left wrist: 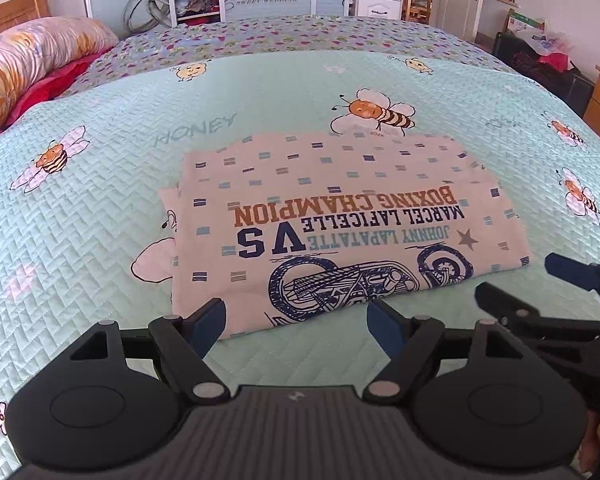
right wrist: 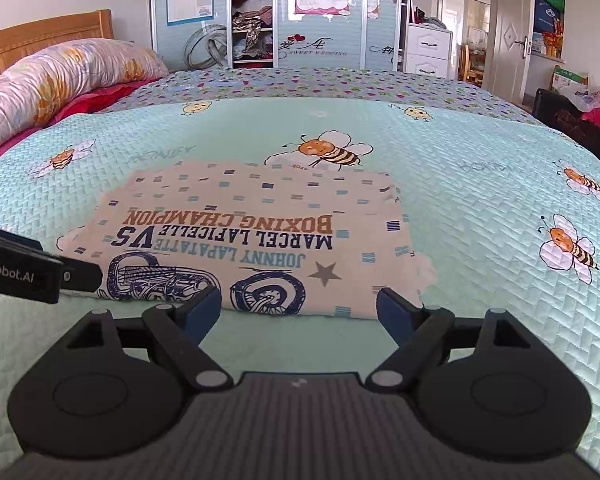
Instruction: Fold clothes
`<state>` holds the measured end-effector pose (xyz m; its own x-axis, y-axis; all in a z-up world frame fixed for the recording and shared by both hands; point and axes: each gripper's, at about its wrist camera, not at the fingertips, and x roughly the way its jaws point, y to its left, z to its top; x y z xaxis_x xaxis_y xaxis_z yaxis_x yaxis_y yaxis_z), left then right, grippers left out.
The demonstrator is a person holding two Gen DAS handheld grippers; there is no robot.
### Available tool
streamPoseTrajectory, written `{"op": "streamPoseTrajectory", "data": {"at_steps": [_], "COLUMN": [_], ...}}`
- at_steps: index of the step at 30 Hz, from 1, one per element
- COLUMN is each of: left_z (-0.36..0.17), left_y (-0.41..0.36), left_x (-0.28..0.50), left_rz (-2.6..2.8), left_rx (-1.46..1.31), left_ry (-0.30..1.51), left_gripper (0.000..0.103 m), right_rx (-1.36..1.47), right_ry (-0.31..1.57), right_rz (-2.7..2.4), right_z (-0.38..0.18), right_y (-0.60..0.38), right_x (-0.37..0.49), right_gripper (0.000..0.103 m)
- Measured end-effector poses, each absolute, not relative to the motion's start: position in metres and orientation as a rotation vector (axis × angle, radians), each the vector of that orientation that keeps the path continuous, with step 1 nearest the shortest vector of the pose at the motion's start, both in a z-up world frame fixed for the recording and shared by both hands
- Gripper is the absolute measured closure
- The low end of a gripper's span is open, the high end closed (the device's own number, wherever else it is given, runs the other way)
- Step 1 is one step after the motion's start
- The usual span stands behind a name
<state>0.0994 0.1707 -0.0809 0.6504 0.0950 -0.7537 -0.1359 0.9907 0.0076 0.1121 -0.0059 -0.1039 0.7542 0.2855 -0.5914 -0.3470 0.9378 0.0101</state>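
The bed (left wrist: pixel 260 32) has a wooden headboard (right wrist: pixel 40 36) at the left and is spread with a lilac sheet printed with small hearts (right wrist: pixel 320 84) on its far side. Over the near part lies a pale green quilted cover (left wrist: pixel 100 240) with cartoon bees and the word HONEY. By the headboard a long pink and orange floral bolster (right wrist: pixel 60 76) rests on red bedding (left wrist: pixel 56 84). A folded cream garment (left wrist: pixel 340 220), printed with BOXING CHAMPION lettering and a blue motorcycle drawing, lies flat on the green cover, its folded edge toward the near side.
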Motion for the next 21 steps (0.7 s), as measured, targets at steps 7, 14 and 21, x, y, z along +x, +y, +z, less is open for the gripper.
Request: {"op": "streamPoseTrajectory", "data": {"at_steps": [7, 14, 21], "left_z": [-0.081, -0.087, -0.094], "left_y": [0.174, 0.178, 0.185], "left_x": [0.100, 0.100, 0.098], "left_rz": [0.129, 0.134, 0.144], "left_rx": [-0.061, -0.072, -0.094], "left_ry": [0.853, 0.865, 0.875], "left_gripper": [0.023, 0.023, 0.023], "right_rx": [-0.117, -0.133, -0.141], "right_ry": [0.658, 0.681, 0.706], "right_rz": [0.349, 0.341, 0.329], "right_z": [-0.111, -0.117, -0.124], "right_y": [0.001, 0.005, 0.005], "right_x": [0.112, 0.110, 0.110], "right_gripper": [0.018, 0.018, 0.018]}}
